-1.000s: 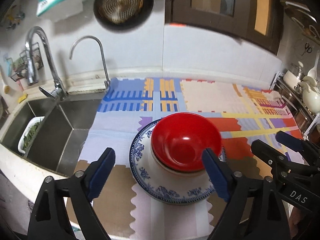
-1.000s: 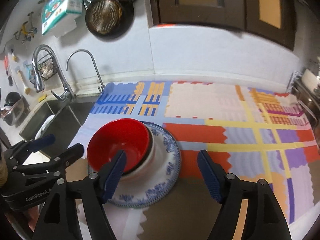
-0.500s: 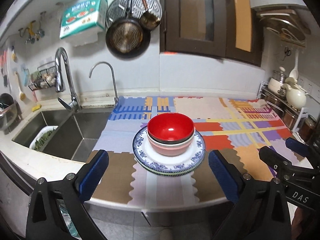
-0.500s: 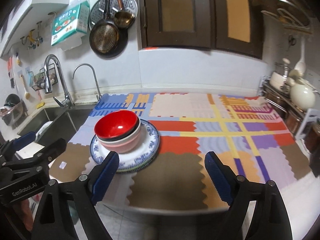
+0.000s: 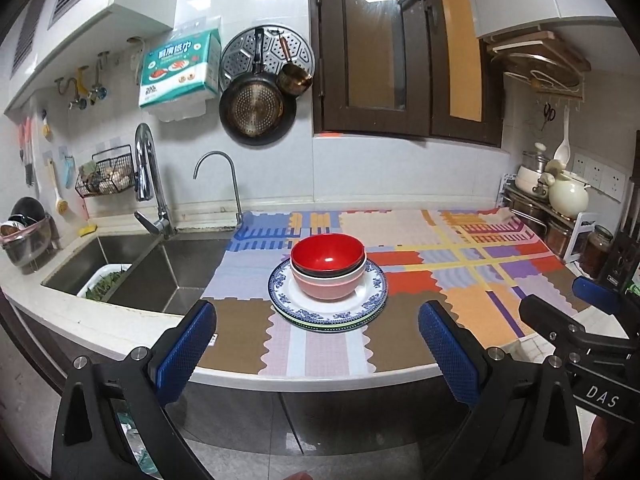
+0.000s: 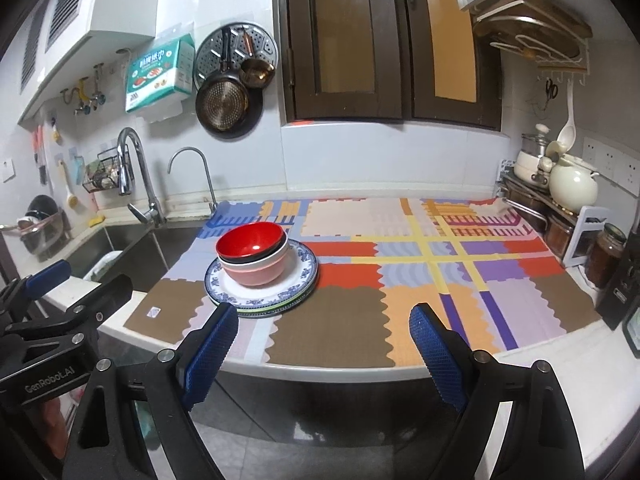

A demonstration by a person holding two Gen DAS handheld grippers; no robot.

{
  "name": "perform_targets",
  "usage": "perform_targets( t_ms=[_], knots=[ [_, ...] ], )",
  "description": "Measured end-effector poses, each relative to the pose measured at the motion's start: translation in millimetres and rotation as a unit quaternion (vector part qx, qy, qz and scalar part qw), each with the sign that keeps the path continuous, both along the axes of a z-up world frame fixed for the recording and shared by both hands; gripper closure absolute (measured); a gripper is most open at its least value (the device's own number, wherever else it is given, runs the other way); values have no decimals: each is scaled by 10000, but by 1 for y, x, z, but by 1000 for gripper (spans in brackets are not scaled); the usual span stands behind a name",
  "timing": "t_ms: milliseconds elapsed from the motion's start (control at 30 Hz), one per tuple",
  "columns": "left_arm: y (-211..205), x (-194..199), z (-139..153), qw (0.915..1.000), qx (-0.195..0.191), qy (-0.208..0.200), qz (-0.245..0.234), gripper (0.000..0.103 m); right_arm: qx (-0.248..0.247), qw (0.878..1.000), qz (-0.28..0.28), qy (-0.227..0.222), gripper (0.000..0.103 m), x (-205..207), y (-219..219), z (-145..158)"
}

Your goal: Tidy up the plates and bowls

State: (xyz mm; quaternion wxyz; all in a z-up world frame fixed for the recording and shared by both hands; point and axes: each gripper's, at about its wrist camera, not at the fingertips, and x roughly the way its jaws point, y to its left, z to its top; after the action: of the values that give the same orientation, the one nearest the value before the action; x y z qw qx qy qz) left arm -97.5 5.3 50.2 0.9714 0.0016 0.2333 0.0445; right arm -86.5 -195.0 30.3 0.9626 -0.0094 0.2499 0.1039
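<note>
A red bowl [image 5: 327,253] sits nested in a pink and white bowl [image 5: 329,285], on a blue-patterned plate [image 5: 372,292] that lies on other plates, on the patchwork mat [image 5: 472,280]. The stack also shows in the right wrist view: red bowl [image 6: 250,242], plate [image 6: 300,276]. My left gripper [image 5: 316,344] is open and empty, held off the counter's front edge, well short of the stack. My right gripper [image 6: 322,344] is open and empty, off the front edge, to the right of the stack.
A steel sink [image 5: 132,268] with a tap [image 5: 150,184] lies left of the mat. Pots and jars [image 5: 560,196] stand on a rack at the right. Pans [image 5: 256,108] hang on the wall. The counter's front edge [image 5: 320,380] is close below both grippers.
Both grippers have pulled back and up from the stack, from right over it to beyond the counter's front edge. The bowls and plates have stayed where they were.
</note>
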Motion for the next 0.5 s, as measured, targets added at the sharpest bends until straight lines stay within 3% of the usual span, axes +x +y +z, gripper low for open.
perform_targets(
  t_ms=[333,500],
  knots=[
    [-3,-9,-2,9998,121,147,-74,0,18,9997,-82,-214,15,-20,-7,6],
    [1,-8,-1,9996,-35,220,-148,0,33,9997,-116,-209,15,-23,-5,4]
  ],
)
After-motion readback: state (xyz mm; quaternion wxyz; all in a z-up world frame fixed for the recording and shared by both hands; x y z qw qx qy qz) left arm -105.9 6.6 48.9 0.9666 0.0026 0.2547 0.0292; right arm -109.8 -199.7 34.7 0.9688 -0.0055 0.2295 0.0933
